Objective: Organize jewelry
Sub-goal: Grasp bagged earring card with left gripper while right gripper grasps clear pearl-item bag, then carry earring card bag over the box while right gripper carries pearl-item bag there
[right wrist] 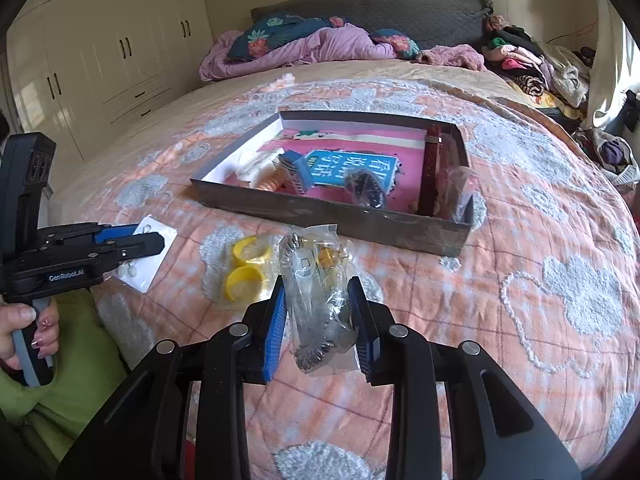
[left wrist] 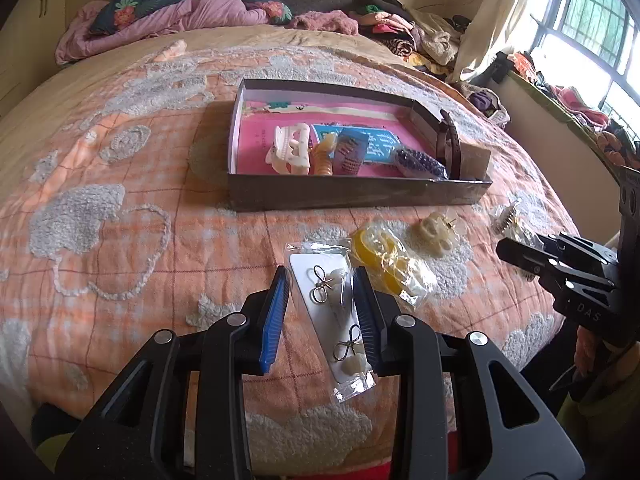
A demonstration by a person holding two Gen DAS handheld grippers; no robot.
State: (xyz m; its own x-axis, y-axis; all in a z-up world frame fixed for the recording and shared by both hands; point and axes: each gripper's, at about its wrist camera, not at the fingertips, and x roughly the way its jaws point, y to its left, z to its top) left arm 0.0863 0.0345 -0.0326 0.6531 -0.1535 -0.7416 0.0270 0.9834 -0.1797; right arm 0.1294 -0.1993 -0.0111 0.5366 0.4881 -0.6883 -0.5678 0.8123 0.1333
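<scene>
A shallow grey box (left wrist: 352,196) with a pink floor sits mid-bed and holds hair clips, a comb and a brown strap; it also shows in the right wrist view (right wrist: 332,212). My left gripper (left wrist: 320,280) is open, its jaws either side of a clear packet of bow earrings on a white card (left wrist: 336,316). My right gripper (right wrist: 316,292) is open around a clear bag with a clip inside (right wrist: 316,280). A bag of yellow rings (left wrist: 388,260) lies beside, also in the right wrist view (right wrist: 244,272). A cream claw clip (left wrist: 436,232) lies near it.
The bed has an orange quilt with white tufted shapes (left wrist: 120,220). Pillows and a pink duvet (left wrist: 160,20) lie at the head. A clothes pile (left wrist: 412,36) sits at the far right. White wardrobes (right wrist: 100,60) stand to the left.
</scene>
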